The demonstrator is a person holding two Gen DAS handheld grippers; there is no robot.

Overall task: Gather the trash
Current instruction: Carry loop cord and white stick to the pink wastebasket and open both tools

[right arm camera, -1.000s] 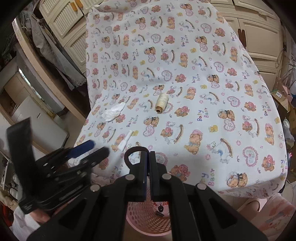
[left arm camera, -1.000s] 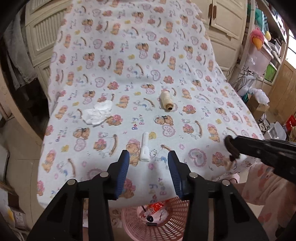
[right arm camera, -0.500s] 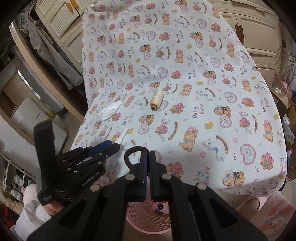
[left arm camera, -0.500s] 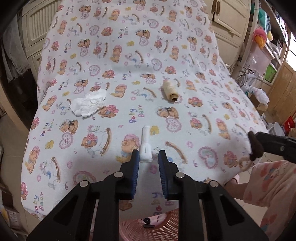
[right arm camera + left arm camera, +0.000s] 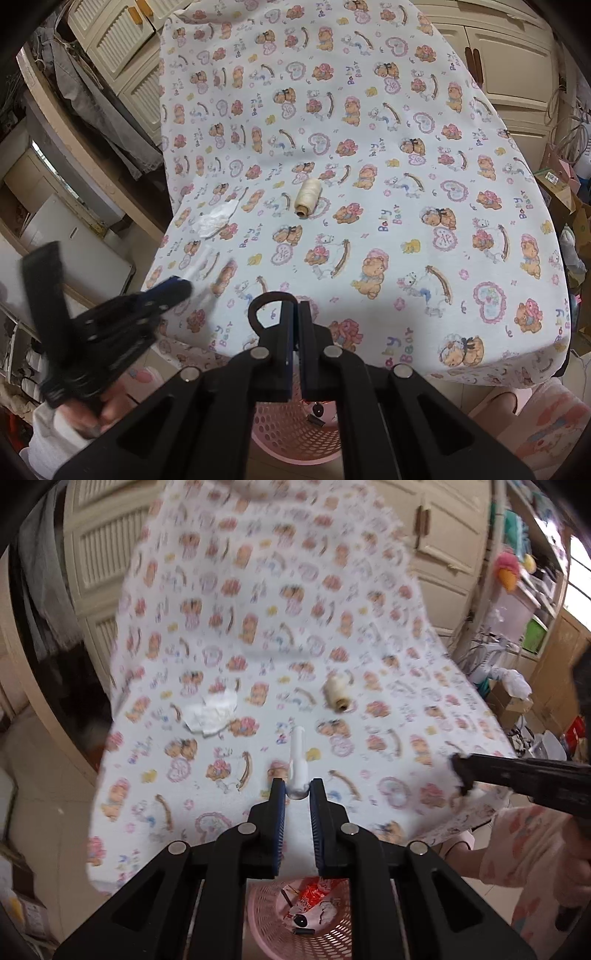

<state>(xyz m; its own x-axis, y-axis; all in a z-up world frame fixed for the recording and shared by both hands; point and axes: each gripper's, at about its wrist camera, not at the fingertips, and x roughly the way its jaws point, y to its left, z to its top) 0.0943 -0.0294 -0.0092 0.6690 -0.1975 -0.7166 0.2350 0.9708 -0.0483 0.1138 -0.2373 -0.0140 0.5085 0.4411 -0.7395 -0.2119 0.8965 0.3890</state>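
While the left gripper clamps the near end of the white plastic tube at the bed sheet's near edge, the right gripper has its jaws together, empty, above the pink basket.

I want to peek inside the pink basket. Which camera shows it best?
The left wrist view: the pink basket shows red wrapper inside. The right wrist view shows only mesh and little dark bits.
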